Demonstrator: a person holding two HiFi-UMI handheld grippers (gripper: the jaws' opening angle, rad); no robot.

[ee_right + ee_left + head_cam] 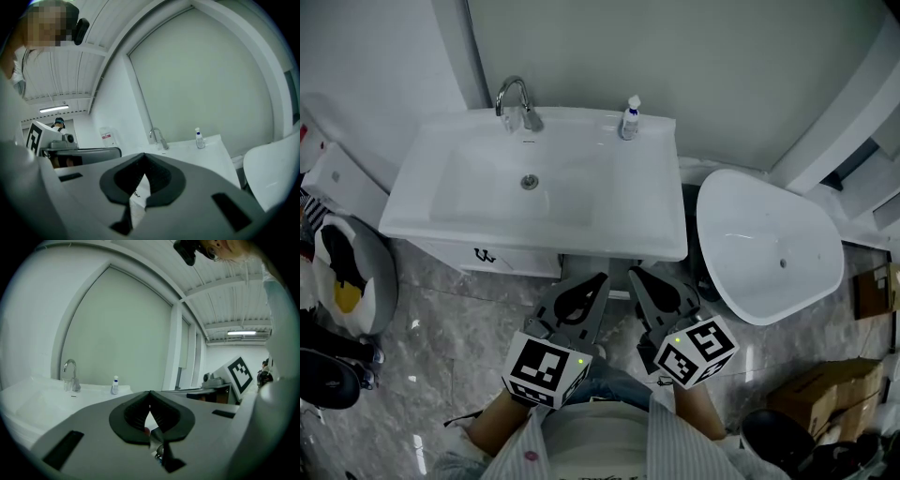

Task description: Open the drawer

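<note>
A white vanity (pixel 656 220) fills the middle of the room against the pale wall, and a broad sink basin (pixel 487 202) is sunk into its top. To its right, on the grey marbled floor (pixel 441 328), stands a white egg-shaped tub (pixel 769 248), close to the vanity's corner but apart from it. A cardboard box (pixel 820 394) sits on the floor nearer the person.

The drawer (pixel 502 255) is the white front directly under the vanity's top. Only a strip of it shows, set back beneath the overhanging rim, with a small black mark on it.

The person stands facing it with both tools held out side by side. The left gripper (pixel 600 278) and the right gripper (pixel 634 274) both point at the vanity's front just under the rim, to the right of the drawer's mark, with their tips near each other. Each claw is closed, its tips meeting with nothing between them. Whether either tip touches the front I cannot tell.

At the back of the top a chrome faucet (pixel 517 101) curves over the basin, and a small spray bottle (pixel 630 118) stands upright to its right.
</note>
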